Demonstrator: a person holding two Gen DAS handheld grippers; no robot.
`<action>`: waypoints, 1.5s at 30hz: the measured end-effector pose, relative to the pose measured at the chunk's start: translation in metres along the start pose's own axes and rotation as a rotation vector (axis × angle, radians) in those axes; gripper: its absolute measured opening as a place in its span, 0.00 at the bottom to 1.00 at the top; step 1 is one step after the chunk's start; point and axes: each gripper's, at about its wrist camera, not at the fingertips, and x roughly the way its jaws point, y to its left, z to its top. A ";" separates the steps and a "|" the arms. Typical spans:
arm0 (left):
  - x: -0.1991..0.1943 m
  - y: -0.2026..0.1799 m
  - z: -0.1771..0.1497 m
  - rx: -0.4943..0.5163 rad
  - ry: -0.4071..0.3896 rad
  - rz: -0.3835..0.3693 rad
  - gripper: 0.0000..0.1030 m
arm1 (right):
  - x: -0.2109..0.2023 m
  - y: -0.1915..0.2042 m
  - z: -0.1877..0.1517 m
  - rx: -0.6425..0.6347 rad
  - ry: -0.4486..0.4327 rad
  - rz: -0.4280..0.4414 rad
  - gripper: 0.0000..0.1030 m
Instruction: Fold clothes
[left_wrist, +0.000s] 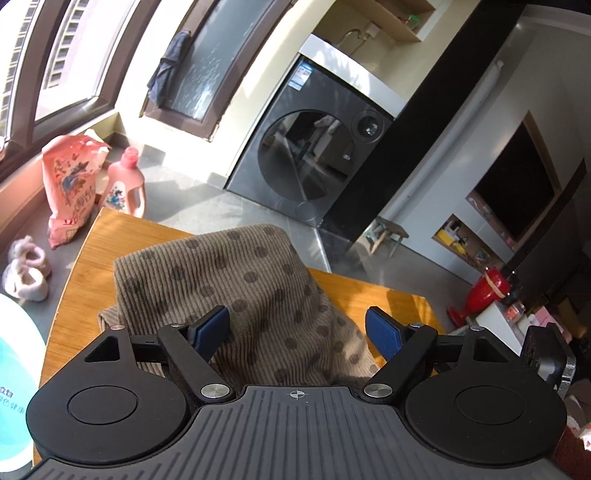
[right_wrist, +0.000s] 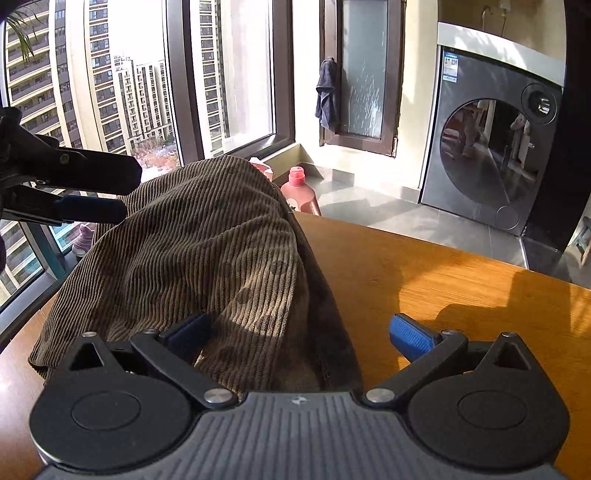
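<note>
- Brown dotted garment (left_wrist: 236, 288) is lying nearest, bunched in a mound on the wooden bench (left_wrist: 88, 254), reaching under both tongs.
- Left tongs (left_wrist: 299, 326) are being held apart over the cloth, nothing clamped.
- Right tongs (right_wrist: 299, 334) are being held wide apart, with cloth between the pads but not pinched.
- Risk being judged: only one layer may get pinched, so the fold ends up crooked, or the mound is dragged toward the bench edge.
- Containers: a detergent bottle (left_wrist: 125, 184) and a bag (left_wrist: 70, 184) are standing on the floor; contents cannot be told.

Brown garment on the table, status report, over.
Left gripper open, right gripper open, neither clamped. Brown dotted garment bunched on wooden table, not flat. Nothing blocking.
</note>
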 end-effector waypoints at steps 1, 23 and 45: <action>0.006 0.005 -0.002 -0.017 0.013 0.003 0.83 | 0.000 0.000 0.000 -0.003 -0.002 -0.001 1.00; 0.015 -0.004 -0.034 0.138 -0.021 0.002 0.91 | -0.012 0.008 0.080 -0.090 -0.101 0.053 1.00; 0.017 0.006 -0.033 0.104 -0.013 -0.035 0.92 | -0.008 -0.019 0.054 -0.044 -0.095 0.027 0.99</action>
